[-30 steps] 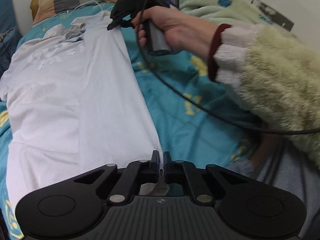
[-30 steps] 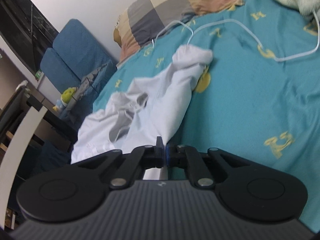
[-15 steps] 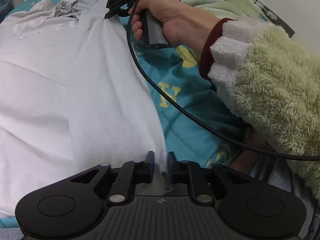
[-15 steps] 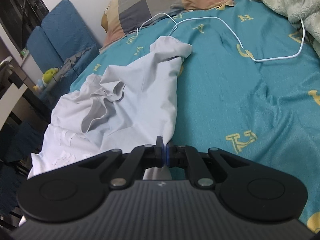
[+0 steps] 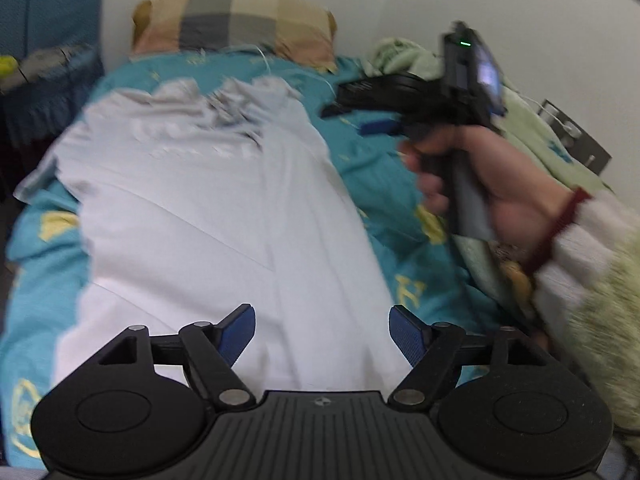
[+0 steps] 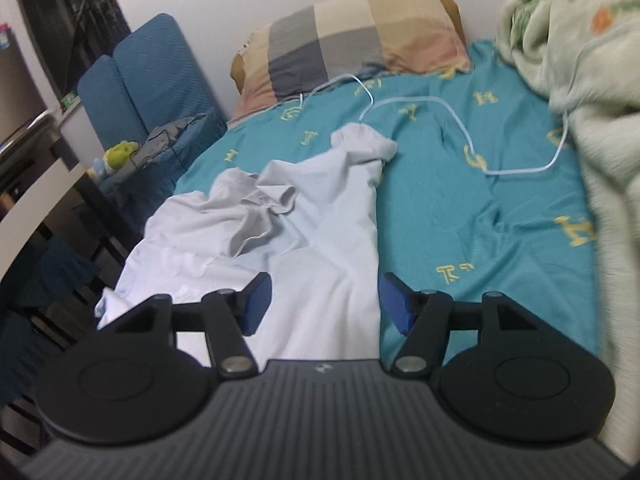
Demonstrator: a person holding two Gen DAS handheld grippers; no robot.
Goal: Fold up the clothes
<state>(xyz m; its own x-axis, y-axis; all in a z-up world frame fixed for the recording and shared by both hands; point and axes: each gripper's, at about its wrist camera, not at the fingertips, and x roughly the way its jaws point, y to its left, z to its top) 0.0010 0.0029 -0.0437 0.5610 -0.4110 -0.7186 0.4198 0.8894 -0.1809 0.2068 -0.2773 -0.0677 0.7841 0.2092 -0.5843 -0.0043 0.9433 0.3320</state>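
White cotton, thin and limp by the look of it: the T-shirt point(image 5: 224, 216) lies lengthwise on the teal bedsheet point(image 6: 460, 216), collar end toward the checked pillow point(image 6: 352, 36), its right-hand side already turned over the body along a long straight fold; the upper part near the neckline point(image 6: 260, 216) is rumpled and one sleeve point(image 6: 360, 144) pokes out toward the white cable point(image 6: 460, 120).

Both claws are letting go; the left gripper point(image 5: 322, 332) has its jaws opening, blue pads spread wide with the hem end of the shirt below and between them but not pinched; the right gripper point(image 6: 320, 300) is likewise opening over the folded edge, nothing clamped, and in the left view the hand point(image 5: 480, 184) carrying it hangs over the sheet beside the shirt.

Handling, as I judge it: the cloth is light, soft and without stiffness, so it will sag and slide wherever it is unsupported, and a single pinch will drag a crease; it is not fragile. Best hold is on doubled edges, at the hem corner and at the shoulder seam, both layers together, lifted evenly; the bunched collar wants smoothing first, and the sleeve tucking in, or the next fold sets crooked.
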